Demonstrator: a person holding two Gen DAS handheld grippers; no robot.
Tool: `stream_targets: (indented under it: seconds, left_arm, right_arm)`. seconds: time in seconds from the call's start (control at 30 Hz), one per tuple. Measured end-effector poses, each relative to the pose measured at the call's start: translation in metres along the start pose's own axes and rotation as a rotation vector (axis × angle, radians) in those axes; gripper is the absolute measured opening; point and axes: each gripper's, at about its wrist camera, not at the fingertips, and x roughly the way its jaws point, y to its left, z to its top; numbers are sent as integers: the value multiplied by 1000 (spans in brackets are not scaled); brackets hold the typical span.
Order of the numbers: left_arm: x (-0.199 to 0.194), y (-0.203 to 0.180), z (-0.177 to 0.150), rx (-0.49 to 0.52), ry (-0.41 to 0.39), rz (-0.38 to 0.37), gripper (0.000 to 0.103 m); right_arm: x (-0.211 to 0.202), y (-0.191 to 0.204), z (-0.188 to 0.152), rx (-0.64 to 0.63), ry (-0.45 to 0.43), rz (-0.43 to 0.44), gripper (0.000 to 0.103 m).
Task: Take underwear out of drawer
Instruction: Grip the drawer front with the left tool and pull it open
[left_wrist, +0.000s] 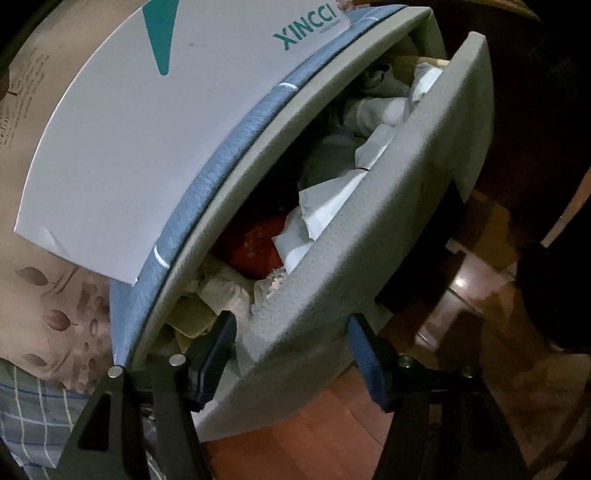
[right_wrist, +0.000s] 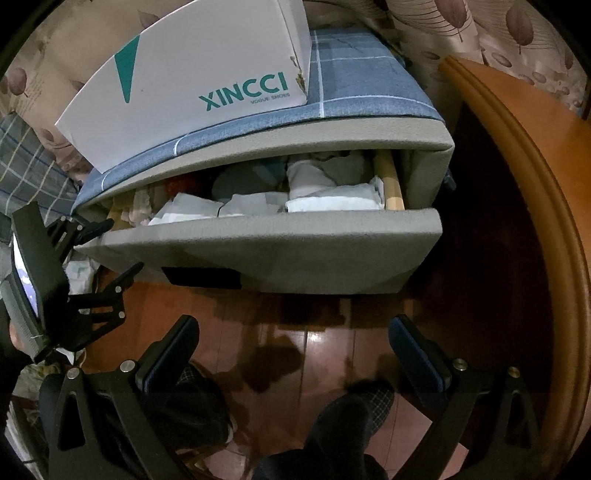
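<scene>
A grey fabric drawer (left_wrist: 369, 236) is pulled partly out of its grey cabinet; it shows in the right wrist view (right_wrist: 288, 247) too. It is stuffed with folded underwear and other cloth: white and grey pieces (left_wrist: 325, 210) (right_wrist: 332, 201), a red piece (left_wrist: 258, 247), cream pieces (left_wrist: 225, 291). My left gripper (left_wrist: 291, 354) is open and straddles the drawer's front panel at its left corner, one finger inside, one outside. It also shows in the right wrist view (right_wrist: 107, 251). My right gripper (right_wrist: 291, 354) is open and empty above the floor, in front of the drawer.
A white XINCCI shoe box (right_wrist: 192, 85) lies on the blue checked cloth (right_wrist: 354, 74) over the cabinet. A wooden furniture edge (right_wrist: 524, 155) curves along the right. Red-brown wooden floor (right_wrist: 306, 332) lies below, with the person's feet (right_wrist: 351, 413). Leaf-patterned fabric (left_wrist: 55, 306) lies at the left.
</scene>
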Motion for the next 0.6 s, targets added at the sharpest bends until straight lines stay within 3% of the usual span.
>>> stream_targets:
  seconds: [0.27,0.6]
  left_arm:
    - [-27,-25,-17,60,43,-73,64]
    - [-50,-42,-25,50,115,-165,64]
  right_arm:
    - [-8,-7,-1,20,-48,7,101]
    - [-27,0,-2,-14,-135,-8,102]
